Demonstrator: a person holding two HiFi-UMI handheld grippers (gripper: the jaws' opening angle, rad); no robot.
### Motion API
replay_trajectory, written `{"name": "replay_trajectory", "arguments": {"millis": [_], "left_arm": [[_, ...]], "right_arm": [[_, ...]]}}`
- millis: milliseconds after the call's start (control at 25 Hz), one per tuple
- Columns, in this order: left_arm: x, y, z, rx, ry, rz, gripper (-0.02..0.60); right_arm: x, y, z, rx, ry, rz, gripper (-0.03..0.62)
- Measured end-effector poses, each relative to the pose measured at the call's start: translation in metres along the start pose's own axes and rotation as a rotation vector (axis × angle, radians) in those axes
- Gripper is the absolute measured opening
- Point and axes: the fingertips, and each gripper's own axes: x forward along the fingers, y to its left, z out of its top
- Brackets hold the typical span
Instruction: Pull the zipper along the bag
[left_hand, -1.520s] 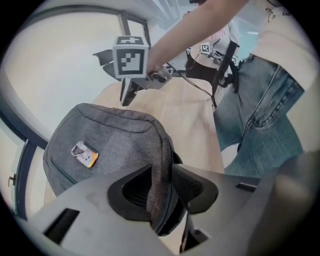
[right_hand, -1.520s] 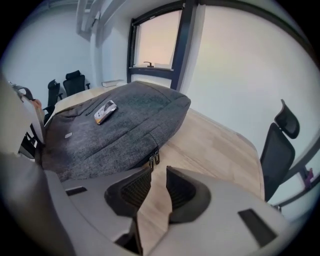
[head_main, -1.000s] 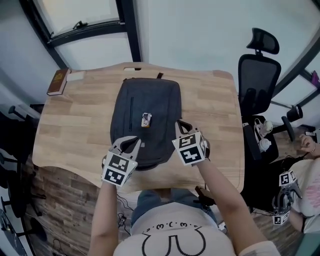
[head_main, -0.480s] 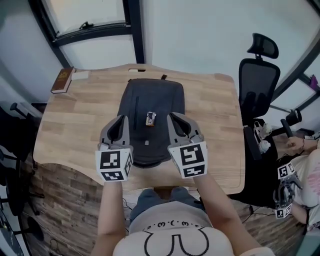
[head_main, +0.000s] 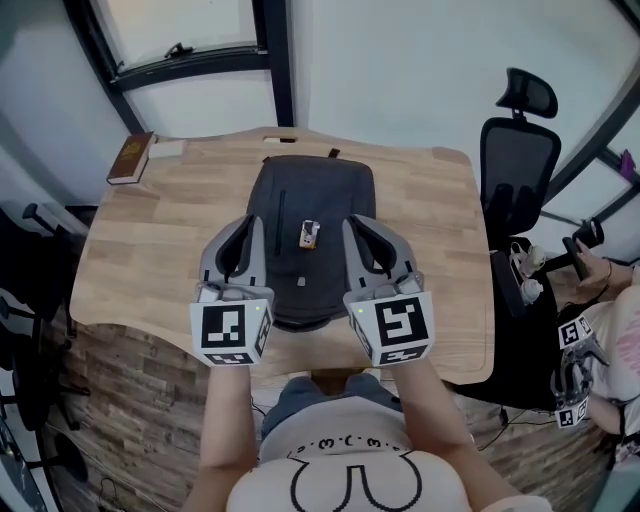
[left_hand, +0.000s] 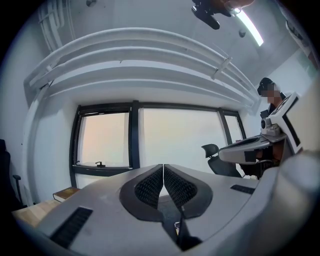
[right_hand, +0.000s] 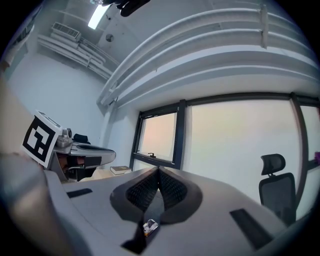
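While the person holds both tools side by side above the near edge of the table, the left hand-held gripper has its jaws pressed fully together with nothing between them, and its own view shows the ribbed pads meeting in a thin seam against a bright window. The right hand-held gripper is likewise fully closed and empty, its jaws pointing level toward the same window. The dark grey bag lies flat on the table, below and between the two, extending beyond their tips; neither touches it. A small light tag sits on the bag between them. A book lies far beyond the left one, and an office chair stands off to the right.
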Motion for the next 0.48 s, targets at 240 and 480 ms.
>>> {"name": "replay_trajectory", "arguments": {"millis": [240, 480], "left_arm": [[-0.003, 0.002, 0.012, 0.009, -0.042, -0.003, 0.020], [-0.001, 0.004, 0.021, 0.011, -0.081, -0.012, 0.020]], "right_arm": [[-0.005, -0.003, 0.008, 0.011, -0.035, -0.016, 0.051], [-0.006, -0.010, 0.015, 0.006, -0.059, -0.042, 0.051]]}}
